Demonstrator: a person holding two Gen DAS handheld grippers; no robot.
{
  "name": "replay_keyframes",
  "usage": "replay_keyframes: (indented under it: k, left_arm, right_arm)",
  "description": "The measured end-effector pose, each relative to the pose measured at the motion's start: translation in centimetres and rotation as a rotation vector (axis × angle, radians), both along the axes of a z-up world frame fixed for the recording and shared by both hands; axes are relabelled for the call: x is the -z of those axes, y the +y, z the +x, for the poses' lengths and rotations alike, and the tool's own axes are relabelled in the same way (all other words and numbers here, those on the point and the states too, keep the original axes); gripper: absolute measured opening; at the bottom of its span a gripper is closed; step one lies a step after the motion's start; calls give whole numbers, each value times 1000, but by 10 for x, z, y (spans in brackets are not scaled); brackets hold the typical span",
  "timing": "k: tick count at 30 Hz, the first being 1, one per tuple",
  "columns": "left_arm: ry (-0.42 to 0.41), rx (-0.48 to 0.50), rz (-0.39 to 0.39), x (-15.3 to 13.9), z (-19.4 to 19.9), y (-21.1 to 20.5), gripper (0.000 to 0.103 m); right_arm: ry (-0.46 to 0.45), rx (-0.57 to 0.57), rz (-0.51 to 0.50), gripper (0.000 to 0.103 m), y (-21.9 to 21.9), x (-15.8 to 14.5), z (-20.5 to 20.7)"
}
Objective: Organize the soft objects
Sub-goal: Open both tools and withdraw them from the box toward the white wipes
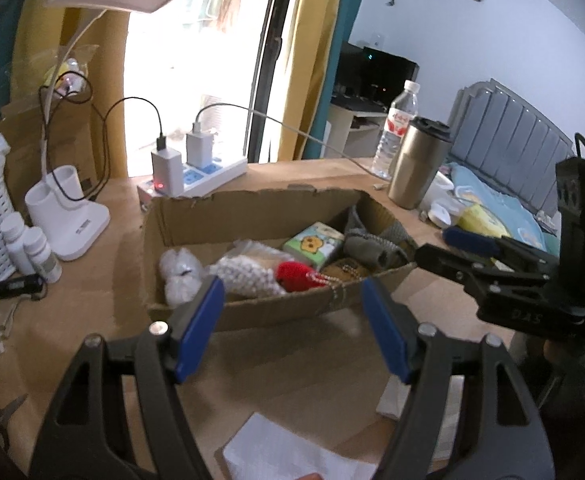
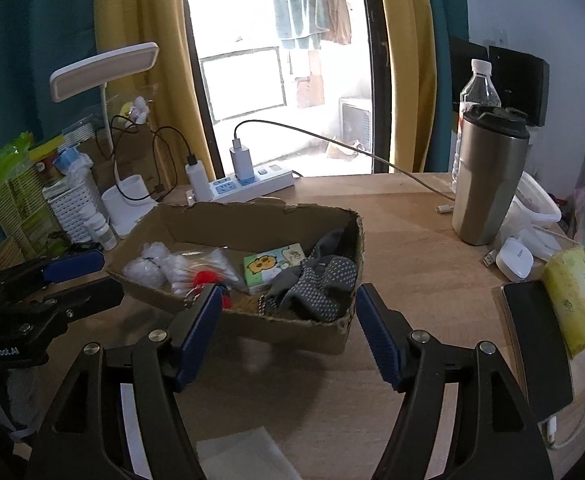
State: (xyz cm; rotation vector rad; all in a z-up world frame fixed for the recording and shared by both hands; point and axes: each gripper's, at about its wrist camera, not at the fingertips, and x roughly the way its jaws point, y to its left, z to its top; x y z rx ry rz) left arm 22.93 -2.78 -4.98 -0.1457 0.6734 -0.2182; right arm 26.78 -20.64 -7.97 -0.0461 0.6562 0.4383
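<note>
A shallow cardboard box (image 1: 252, 208) (image 2: 252, 220) sits on the wooden desk. In it lie a bag of cotton balls (image 1: 178, 270) (image 2: 148, 264), a bag of cotton swabs (image 1: 244, 272) (image 2: 200, 266), a red knitted charm (image 1: 294, 274) (image 2: 206, 278), a green tissue pack (image 1: 314, 246) (image 2: 274, 266) and grey dotted gloves (image 1: 372, 248) (image 2: 320, 284). My left gripper (image 1: 292, 300) hovers in front of the box, open and empty. My right gripper (image 2: 286, 304) is also open and empty before the box; it shows at the right of the left wrist view (image 1: 452, 248).
A steel tumbler (image 2: 488, 176) and a water bottle (image 2: 478, 88) stand right of the box, a power strip (image 2: 252, 184) and a white desk lamp (image 2: 128, 200) behind it. A phone (image 2: 536, 340) and a yellow tissue pack (image 2: 576, 296) lie at right. White paper (image 1: 292, 452) lies near the front.
</note>
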Motion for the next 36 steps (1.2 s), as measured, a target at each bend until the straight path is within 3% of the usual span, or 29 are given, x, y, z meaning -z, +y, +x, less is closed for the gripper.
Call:
replay_keyframes:
  k: [18, 36]
  left_arm:
    - [-25, -24, -23, 2, -54, 8, 73]
    - [9, -46, -11, 25, -90, -3, 73]
  right_arm:
    - [-26, -20, -18, 72, 9, -5, -54]
    - [10, -59, -31, 72, 2, 18, -94]
